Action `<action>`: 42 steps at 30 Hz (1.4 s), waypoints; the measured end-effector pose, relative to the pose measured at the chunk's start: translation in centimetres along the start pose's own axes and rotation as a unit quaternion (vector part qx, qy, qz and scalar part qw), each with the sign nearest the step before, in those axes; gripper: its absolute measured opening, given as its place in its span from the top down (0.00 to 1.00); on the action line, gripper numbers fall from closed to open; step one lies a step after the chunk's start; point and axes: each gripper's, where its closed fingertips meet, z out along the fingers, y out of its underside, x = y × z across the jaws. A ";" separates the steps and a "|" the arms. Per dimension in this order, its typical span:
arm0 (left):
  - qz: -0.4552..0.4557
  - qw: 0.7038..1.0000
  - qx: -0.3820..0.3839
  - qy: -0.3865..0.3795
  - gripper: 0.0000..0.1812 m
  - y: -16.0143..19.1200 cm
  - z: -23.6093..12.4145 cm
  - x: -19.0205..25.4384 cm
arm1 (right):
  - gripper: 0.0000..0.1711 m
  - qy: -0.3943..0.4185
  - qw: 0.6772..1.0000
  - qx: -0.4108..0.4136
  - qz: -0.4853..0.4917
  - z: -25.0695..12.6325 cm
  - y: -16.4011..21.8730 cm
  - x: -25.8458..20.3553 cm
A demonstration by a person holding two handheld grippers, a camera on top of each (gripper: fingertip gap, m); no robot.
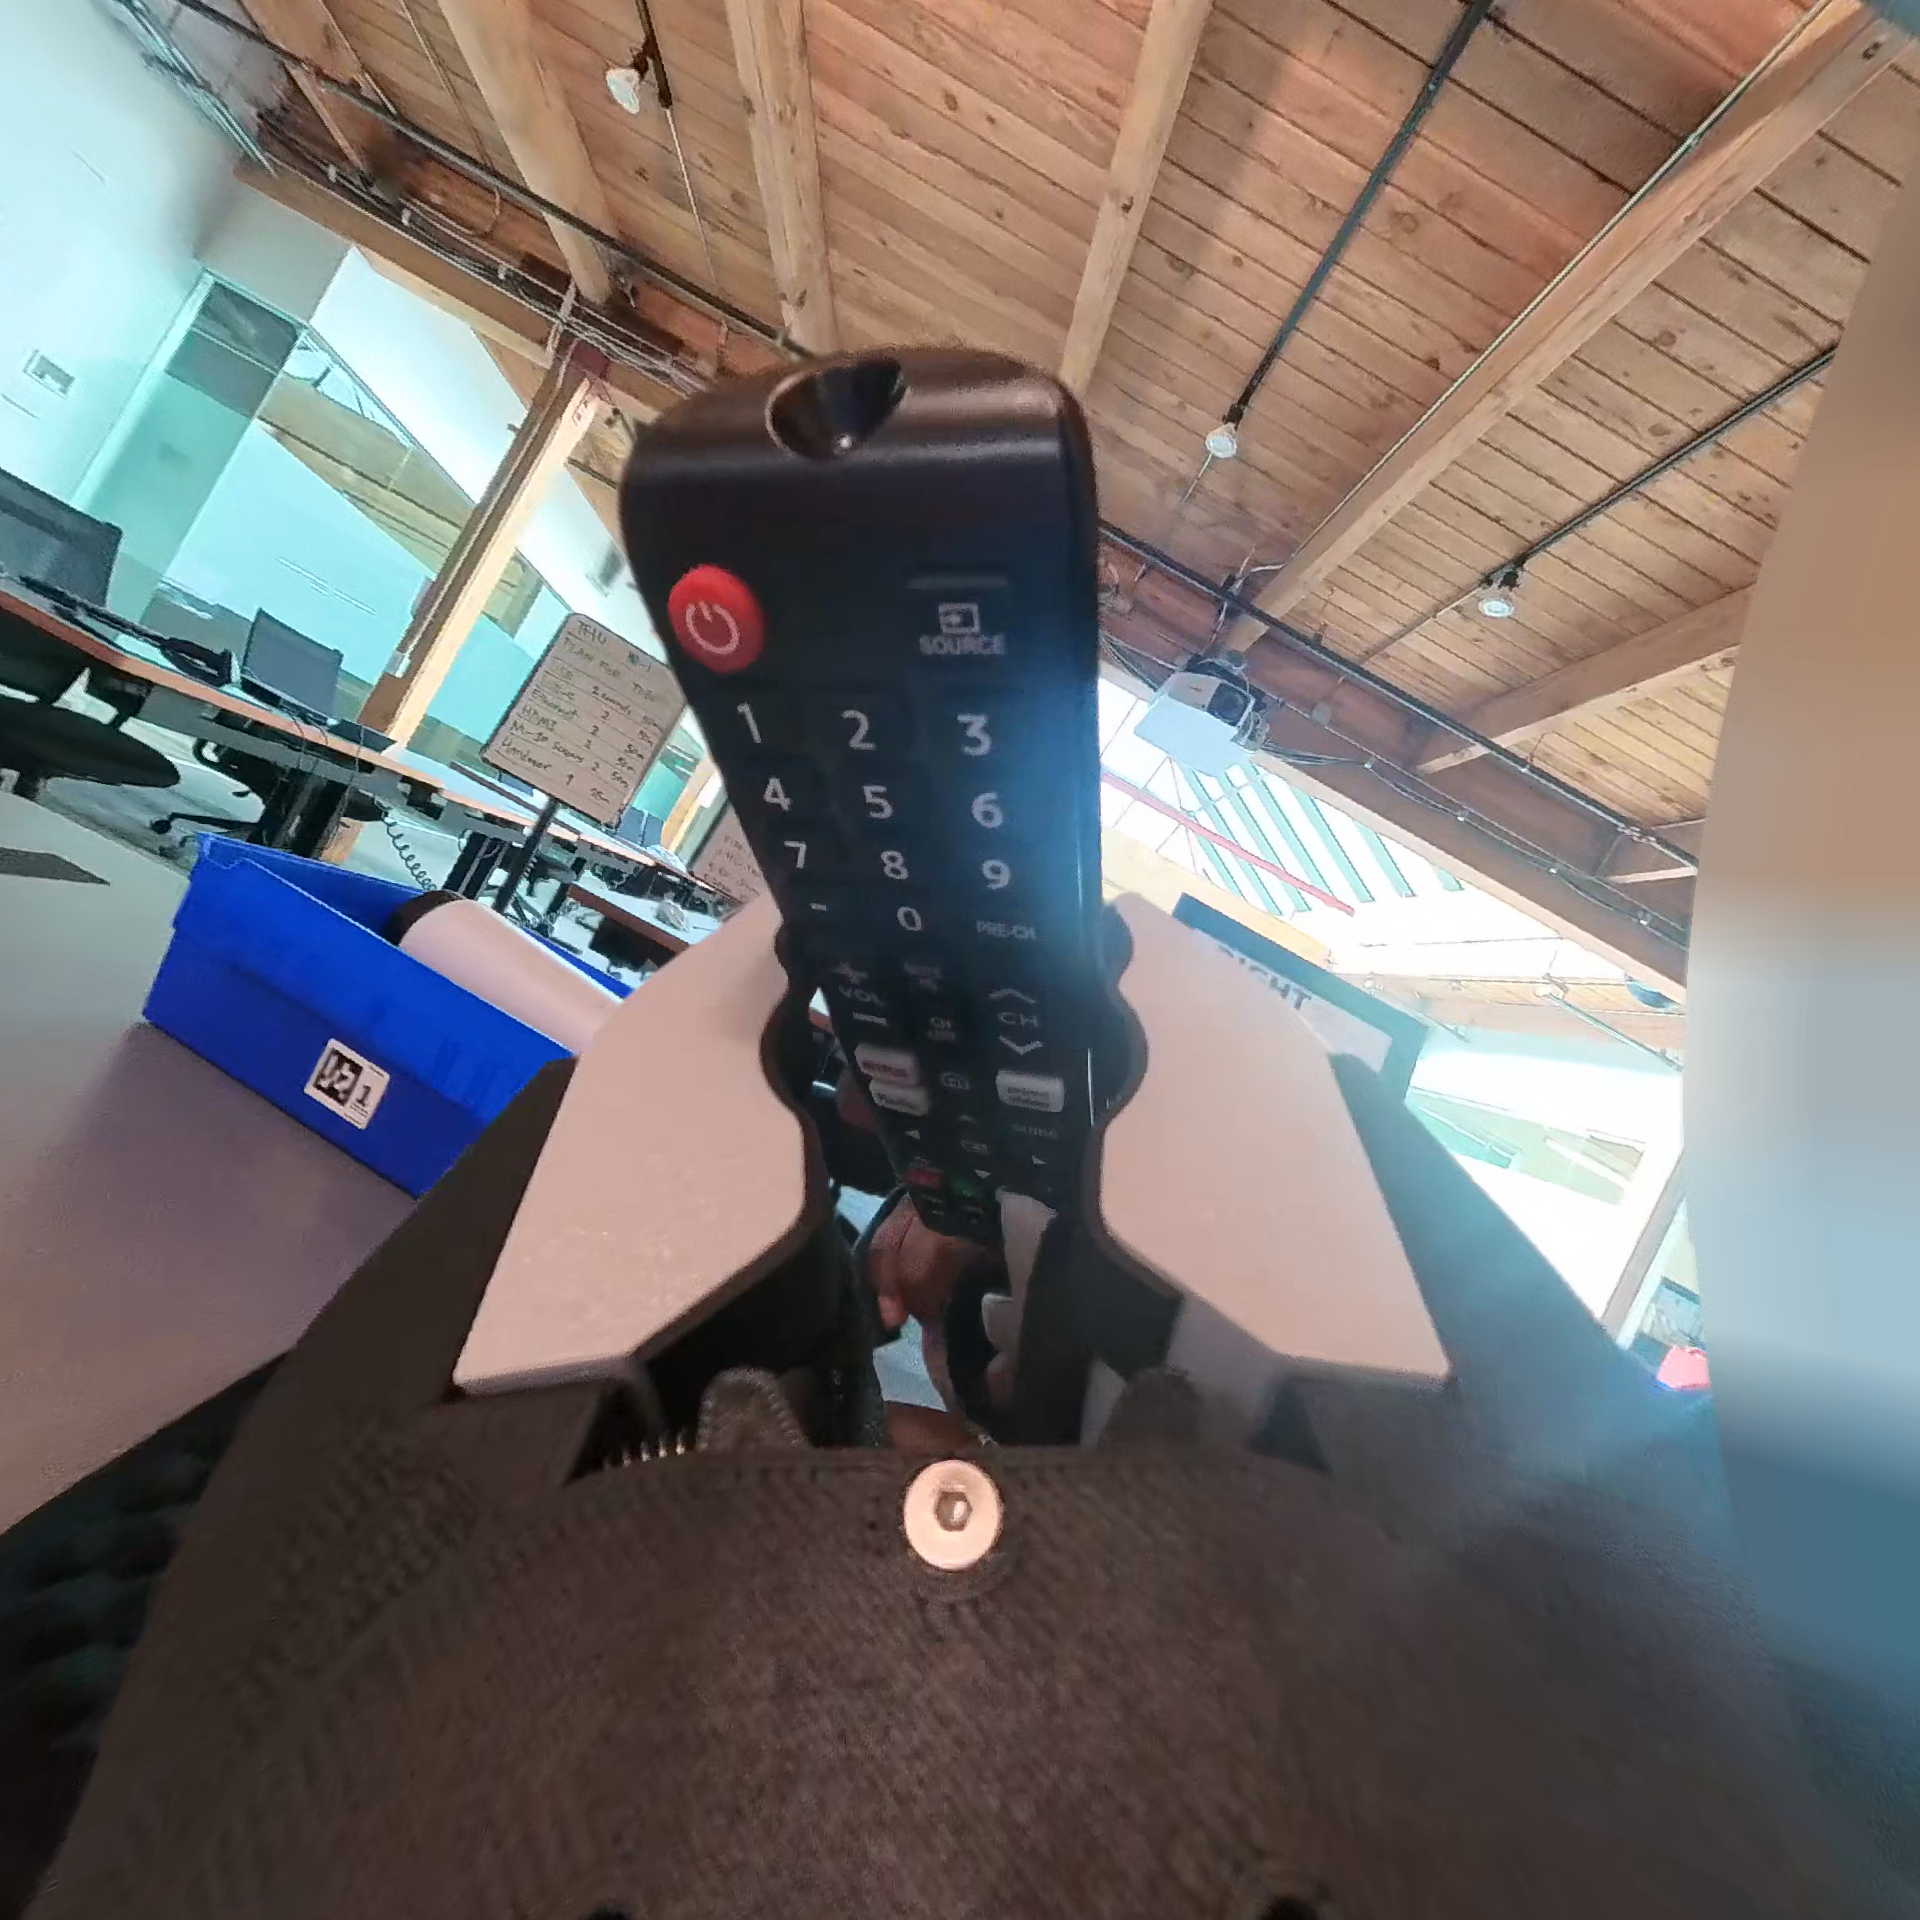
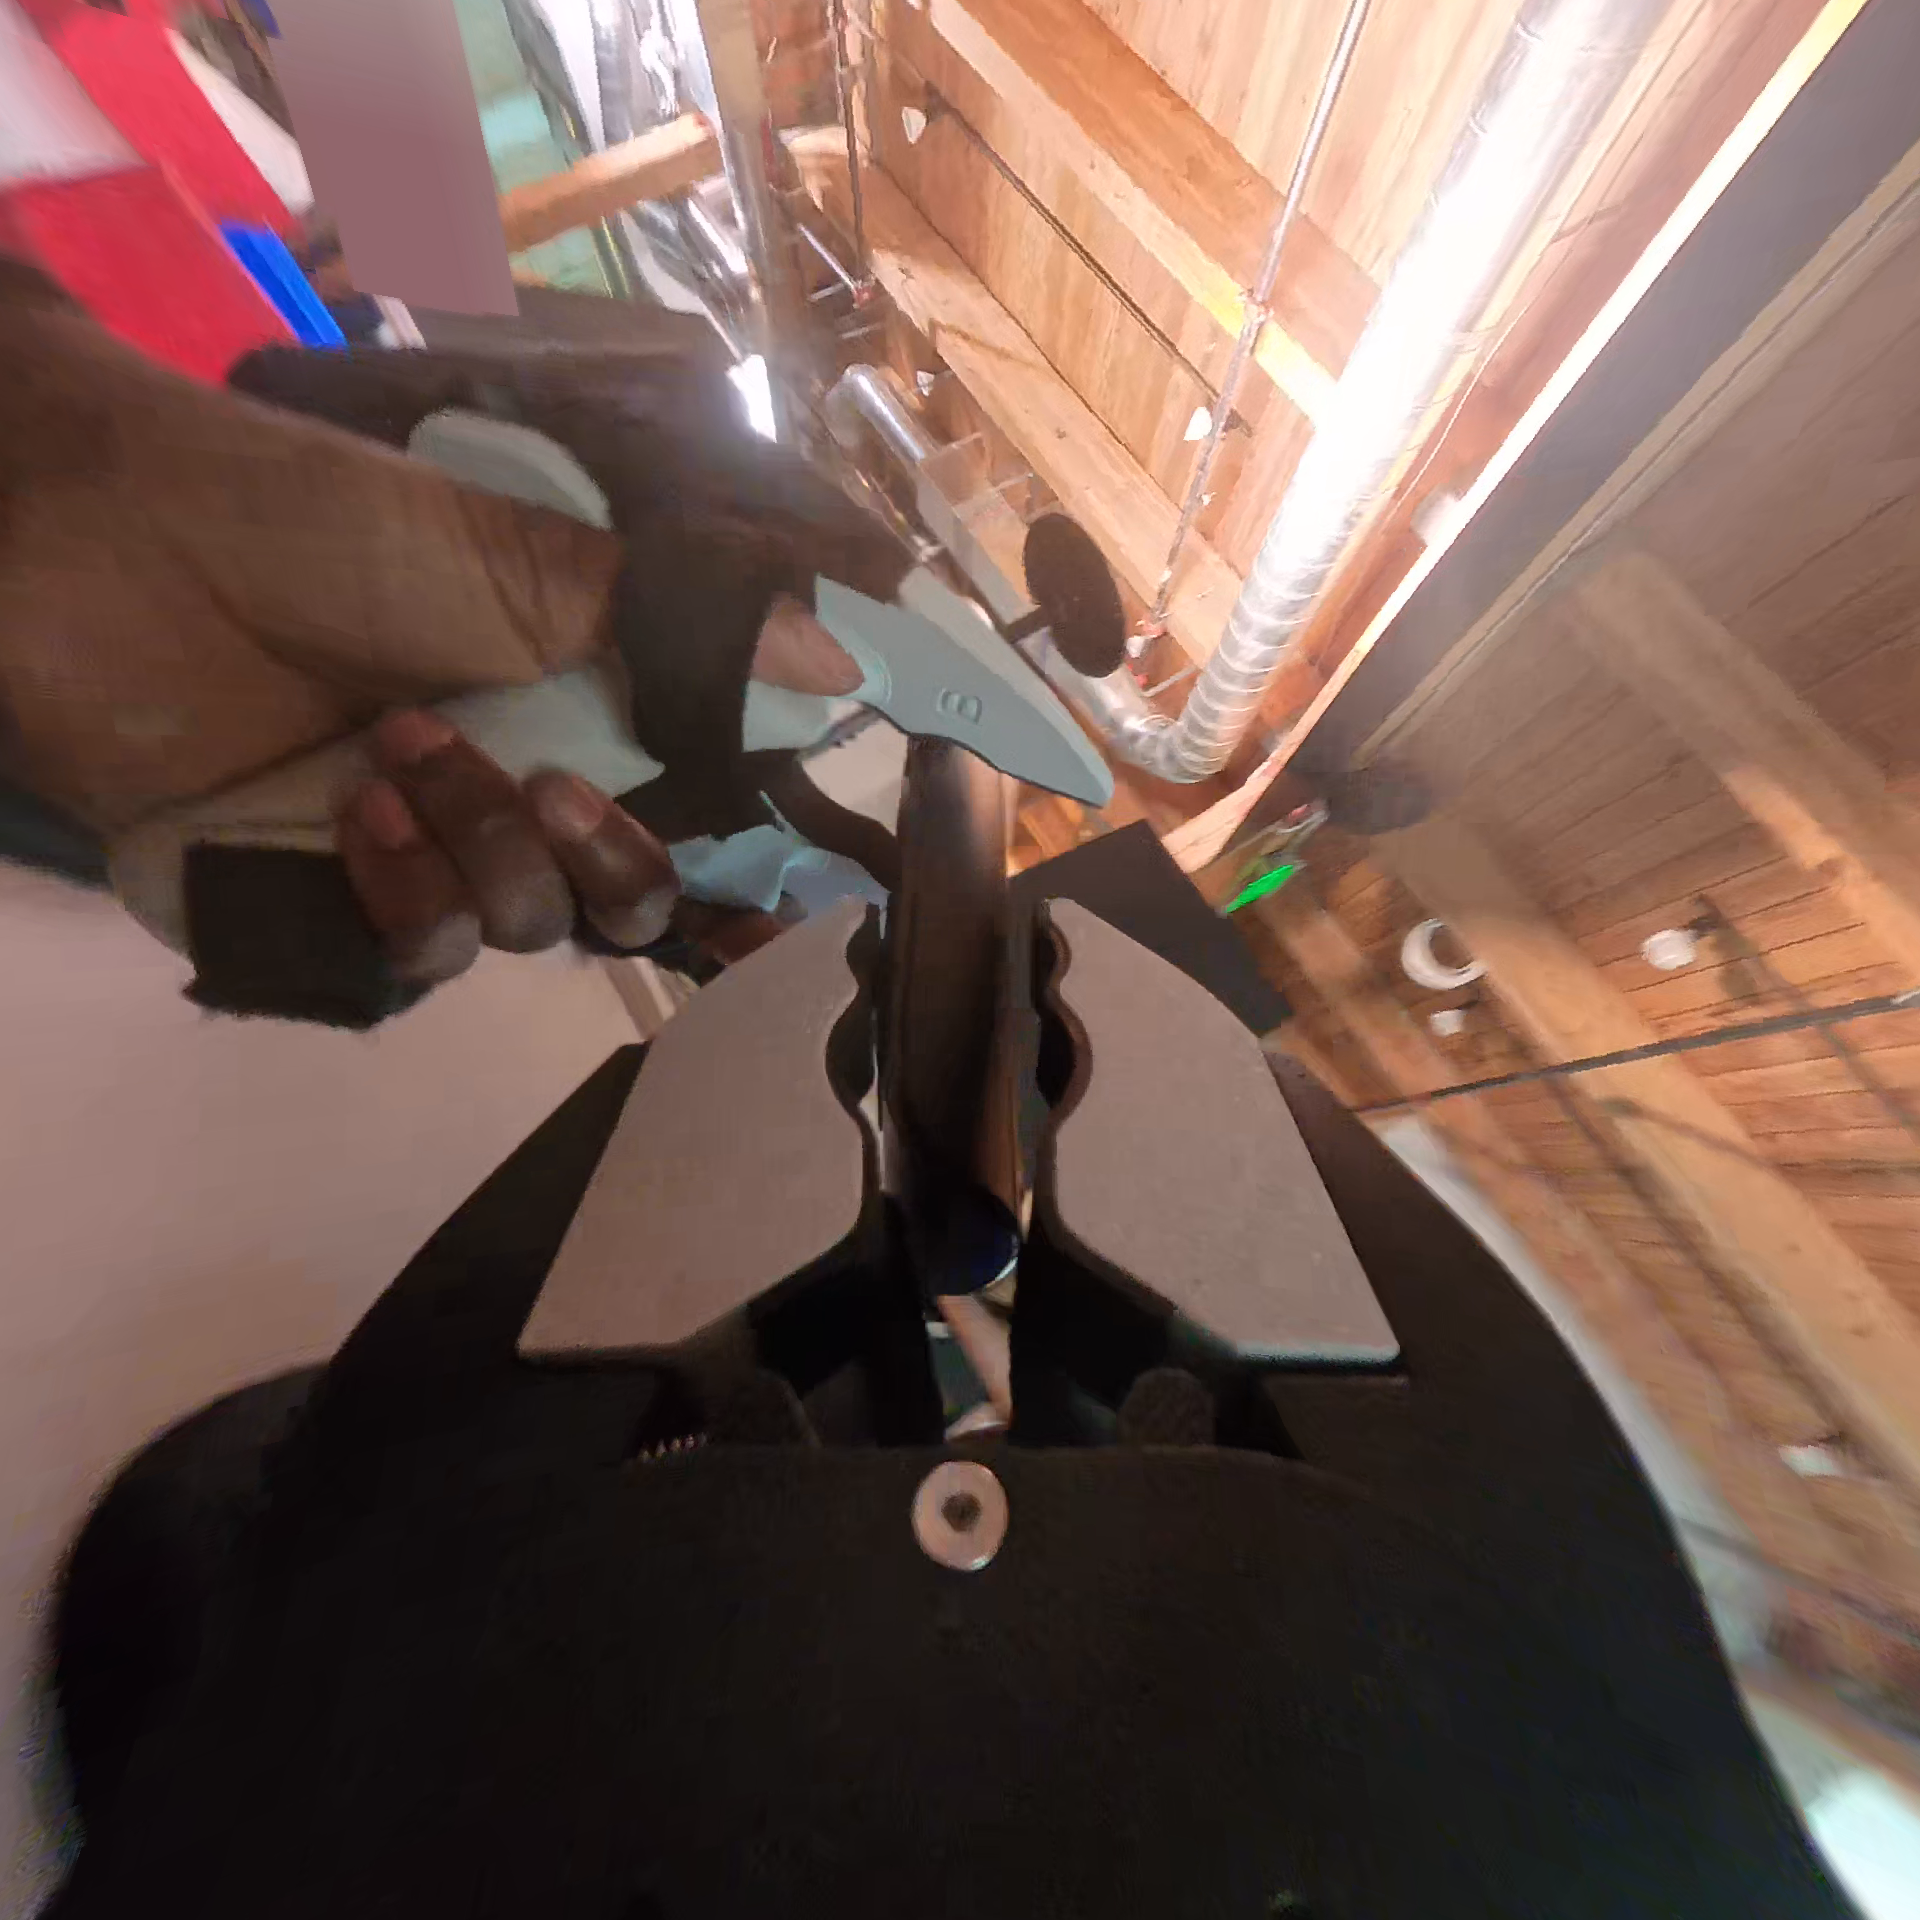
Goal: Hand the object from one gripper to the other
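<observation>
A black TV remote [image 1: 873,675] with a red power button stands upright between my left gripper's [image 1: 951,935] fingers, which press its side edges near the tips. In the right wrist view the remote [image 2: 951,1039] shows edge-on. My right gripper [image 2: 951,914] is closed on its front and back faces. A gloved hand [image 2: 312,623] holds the left gripper, whose grey fingers [image 2: 966,707] reach the remote's far end. Part of the right gripper [image 1: 1288,997] shows behind the left gripper's right finger. Both grippers hold the remote in the air.
A blue bin [image 1: 312,997] with a white roll [image 1: 488,956] in it stands on a grey table [image 1: 156,1195] to the lower left. Desks, chairs and a whiteboard [image 1: 582,717] lie beyond. Wooden beams and pipes run overhead.
</observation>
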 end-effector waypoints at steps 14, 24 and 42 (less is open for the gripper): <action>0.081 0.992 0.023 0.094 0.60 -1.4 -0.4 2.9 | 0.87 -0.155 0.724 0.097 0.665 -0.2 -0.3 3.0; 0.025 0.999 0.022 -0.007 0.87 -1.6 -0.6 -0.5 | 0.80 -0.164 0.690 0.090 0.699 0.6 1.7 1.4; -0.069 0.994 -0.025 -0.078 0.86 -0.2 -0.7 -2.7 | 0.68 0.043 0.938 0.028 -0.342 -0.6 2.5 -1.5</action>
